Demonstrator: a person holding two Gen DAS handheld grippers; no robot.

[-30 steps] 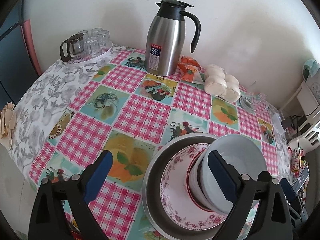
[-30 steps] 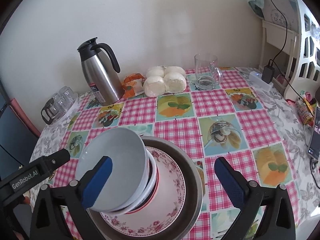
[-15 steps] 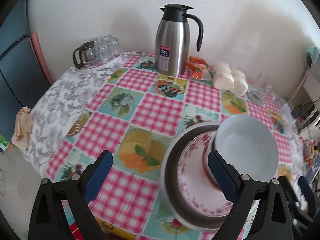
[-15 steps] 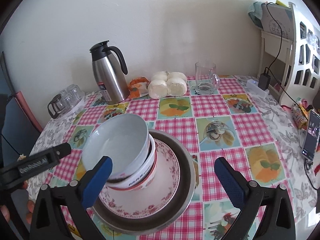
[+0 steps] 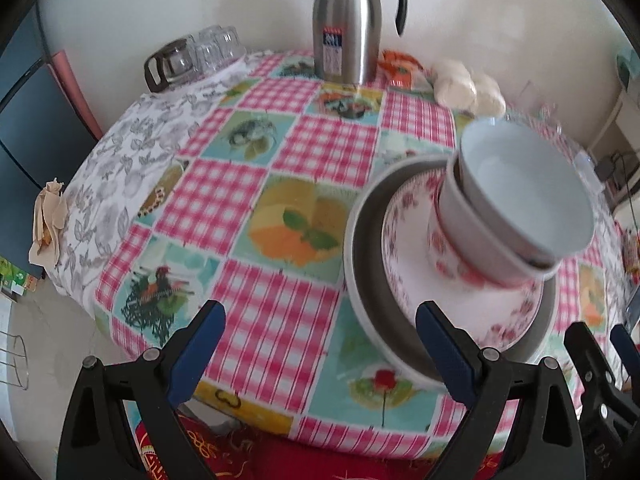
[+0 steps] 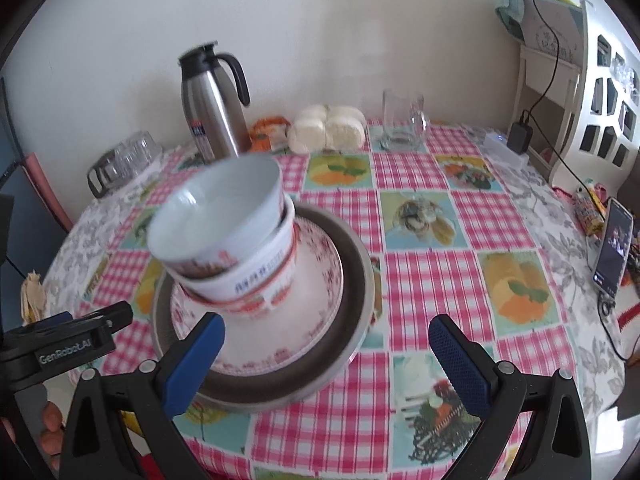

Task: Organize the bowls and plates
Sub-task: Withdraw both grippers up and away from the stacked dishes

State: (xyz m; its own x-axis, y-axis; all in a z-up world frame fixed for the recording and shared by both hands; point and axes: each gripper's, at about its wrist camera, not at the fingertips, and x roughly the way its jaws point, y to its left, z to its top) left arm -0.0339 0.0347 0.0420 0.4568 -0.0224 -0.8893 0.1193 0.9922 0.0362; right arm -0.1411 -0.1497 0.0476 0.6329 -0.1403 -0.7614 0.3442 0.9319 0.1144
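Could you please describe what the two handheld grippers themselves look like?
Both match: the left gripper and right gripper have matte black angular frames with silver screws and textured blue fingertip pads. White "GenRobot.AI" lettering marks the left gripper's side.

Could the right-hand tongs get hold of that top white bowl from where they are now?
Probably yes. The right tongs are open and empty, and the top bowl sits tilted on the stack just ahead of them, with nothing between.

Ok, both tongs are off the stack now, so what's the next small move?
Probably bring the right tongs back to the top bowl and level it. It sits tilted in the lower bowl, leaning off-centre on the floral plate in the metal pan. Both right and left tongs are open and empty.
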